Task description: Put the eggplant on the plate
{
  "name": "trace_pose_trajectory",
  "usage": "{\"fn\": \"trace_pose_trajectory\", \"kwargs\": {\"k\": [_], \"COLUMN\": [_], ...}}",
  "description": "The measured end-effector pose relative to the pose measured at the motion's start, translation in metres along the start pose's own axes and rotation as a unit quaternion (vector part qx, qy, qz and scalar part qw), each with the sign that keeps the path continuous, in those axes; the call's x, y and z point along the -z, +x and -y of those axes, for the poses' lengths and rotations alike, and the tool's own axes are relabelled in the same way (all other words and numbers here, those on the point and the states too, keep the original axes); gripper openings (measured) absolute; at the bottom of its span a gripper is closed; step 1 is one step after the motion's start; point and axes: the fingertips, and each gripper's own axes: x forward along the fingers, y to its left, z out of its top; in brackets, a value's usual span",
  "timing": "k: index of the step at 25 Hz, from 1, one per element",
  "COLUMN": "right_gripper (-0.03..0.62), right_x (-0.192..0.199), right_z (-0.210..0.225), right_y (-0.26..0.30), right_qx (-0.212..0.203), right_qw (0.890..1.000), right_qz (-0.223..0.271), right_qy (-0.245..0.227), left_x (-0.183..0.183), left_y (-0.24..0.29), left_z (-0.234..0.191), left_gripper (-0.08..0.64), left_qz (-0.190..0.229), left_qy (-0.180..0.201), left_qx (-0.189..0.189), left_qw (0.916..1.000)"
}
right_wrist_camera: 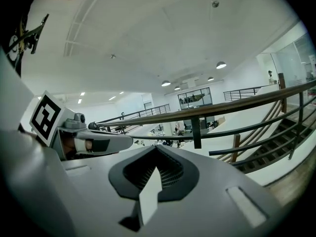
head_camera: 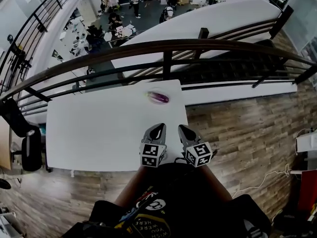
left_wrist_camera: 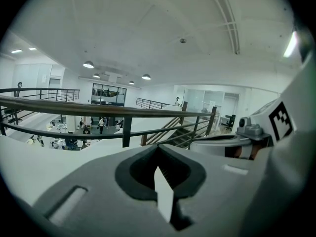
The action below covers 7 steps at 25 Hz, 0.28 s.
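In the head view a purple eggplant (head_camera: 159, 97) lies near the far edge of a white table (head_camera: 99, 133). A pale plate (head_camera: 149, 95) seems to sit under it, though it barely stands out from the tabletop. My left gripper (head_camera: 157, 128) and right gripper (head_camera: 184, 129) hang side by side over the table's near right corner, well short of the eggplant. Both are shut with nothing between the jaws. In the left gripper view the left gripper (left_wrist_camera: 158, 147) points over the railing. The right gripper (right_wrist_camera: 155, 149) does the same in its own view. Neither gripper view shows the eggplant.
A dark handrail (head_camera: 163, 48) runs just beyond the table's far edge, with a lower floor and a staircase (head_camera: 237, 66) behind it. A black chair (head_camera: 29, 150) stands at the table's left. Wooden floor (head_camera: 237, 133) lies to the right.
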Motion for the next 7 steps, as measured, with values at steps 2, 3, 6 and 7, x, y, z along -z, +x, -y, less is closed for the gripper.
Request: {"fn": "trace_pose_trajectory", "kwargs": {"k": [2,3,6,7], "right_gripper": [0.002,0.002,0.002,0.002], "right_x": [0.0022,0.0029,0.0032,0.0034], "right_z": [-0.0037,-0.0054,-0.0095,-0.0107], "right_y": [0.0011,0.0019,0.0027,0.0025], "right_qx": [-0.007,-0.011,-0.016,-0.017], "right_qw": [1.000,1.000,1.000,1.000], "right_qz": [-0.004,-0.005,-0.006,-0.005], "right_qy": [0.002,0.003,0.003,0.003], "left_x": [-0.0005,-0.0008,0.0002,0.0009], "left_y": [-0.0004,-0.0007,-0.0030,-0.0040], "left_z": [-0.0006,-0.0009,-0.0010,-0.0008], "left_gripper": [0.005,0.005,0.005,0.005], "left_qz": [0.002,0.004,0.007,0.008], "left_qy": [0.000,-0.001,-0.001,-0.002], "left_qx": [-0.001,0.000,-0.001,-0.001], "left_qw": [1.0000,1.0000,1.0000,1.0000]}}
